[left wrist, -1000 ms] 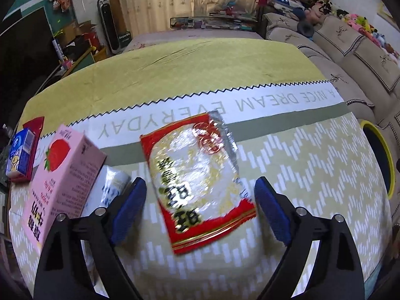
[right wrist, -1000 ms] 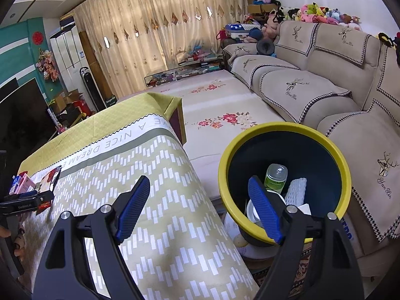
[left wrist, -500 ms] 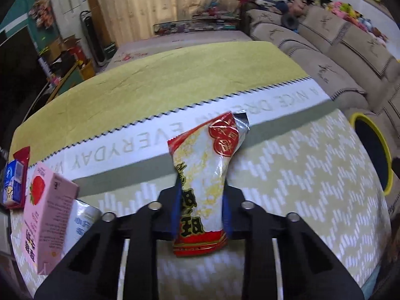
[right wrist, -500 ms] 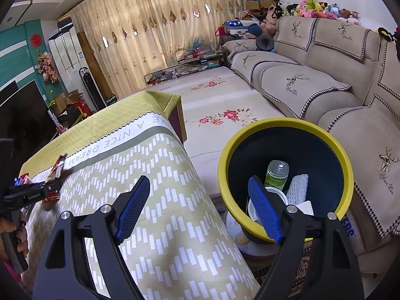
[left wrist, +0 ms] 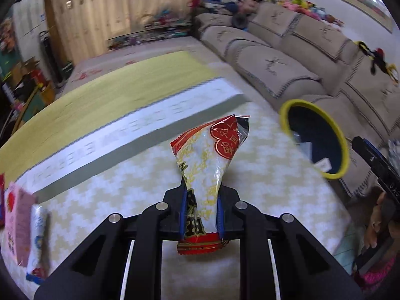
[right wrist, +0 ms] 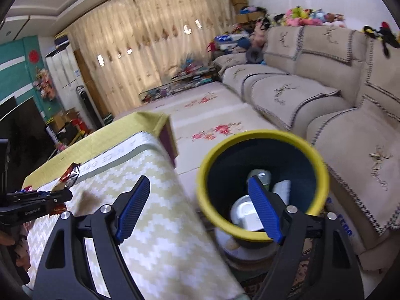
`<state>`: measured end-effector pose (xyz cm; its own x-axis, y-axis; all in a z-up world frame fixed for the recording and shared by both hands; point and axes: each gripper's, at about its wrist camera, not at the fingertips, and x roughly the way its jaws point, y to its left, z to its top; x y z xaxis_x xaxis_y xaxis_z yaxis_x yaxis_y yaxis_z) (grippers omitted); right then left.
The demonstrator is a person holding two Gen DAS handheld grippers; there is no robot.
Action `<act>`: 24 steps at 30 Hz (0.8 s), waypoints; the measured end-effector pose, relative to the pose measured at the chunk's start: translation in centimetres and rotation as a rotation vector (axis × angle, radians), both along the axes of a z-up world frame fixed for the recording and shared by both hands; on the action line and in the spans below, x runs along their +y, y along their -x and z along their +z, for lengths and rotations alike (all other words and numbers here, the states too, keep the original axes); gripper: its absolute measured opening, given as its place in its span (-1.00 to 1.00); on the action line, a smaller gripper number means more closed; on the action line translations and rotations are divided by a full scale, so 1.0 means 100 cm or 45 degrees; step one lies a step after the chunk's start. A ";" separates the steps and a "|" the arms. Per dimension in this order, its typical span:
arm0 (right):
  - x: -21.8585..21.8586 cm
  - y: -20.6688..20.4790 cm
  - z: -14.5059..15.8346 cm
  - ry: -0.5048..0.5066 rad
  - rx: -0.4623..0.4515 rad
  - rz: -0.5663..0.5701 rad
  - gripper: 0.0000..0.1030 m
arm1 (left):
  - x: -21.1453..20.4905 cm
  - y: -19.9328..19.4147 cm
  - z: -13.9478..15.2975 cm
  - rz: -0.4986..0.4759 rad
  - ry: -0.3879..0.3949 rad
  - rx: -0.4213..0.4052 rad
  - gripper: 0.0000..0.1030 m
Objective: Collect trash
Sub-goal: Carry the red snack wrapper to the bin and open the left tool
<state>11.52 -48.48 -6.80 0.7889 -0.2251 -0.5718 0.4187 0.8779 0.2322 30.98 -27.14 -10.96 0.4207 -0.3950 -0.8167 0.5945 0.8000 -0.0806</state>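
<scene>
Left gripper [left wrist: 200, 208] jaws closing on held item; right gripper [right wrist: 197, 208] agape.

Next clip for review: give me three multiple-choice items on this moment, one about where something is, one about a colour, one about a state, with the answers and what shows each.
1. Where is the trash bin?
A. On the table
B. On the floor between the table and the sofa
C. On the sofa

2. What colour is the bin's rim?
A. Yellow
B. Red
C. White

3. What is the state of the left gripper?
A. Wide open over a bare cloth
B. Out of view
C. Clamped on the snack wrapper

Answers:
1 B, the right wrist view shows the bin standing below the table edge, beside the sofa.
2 A, a yellow ring tops the dark inside.
3 C, the blue pads squeeze the wrapper's lower part, and its top sticks up.
</scene>
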 end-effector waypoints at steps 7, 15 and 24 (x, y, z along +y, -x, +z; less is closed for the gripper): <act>-0.044 0.046 0.008 0.036 -0.001 -0.150 0.49 | -0.105 0.019 0.006 -0.234 0.018 0.013 -0.64; -0.089 0.081 -0.011 -0.024 0.055 -0.293 0.49 | -0.241 0.041 -0.021 -0.454 -0.018 0.099 -0.56; -0.109 0.097 -0.019 -0.048 0.059 -0.342 0.49 | -0.314 0.029 -0.058 -0.459 -0.107 0.138 0.34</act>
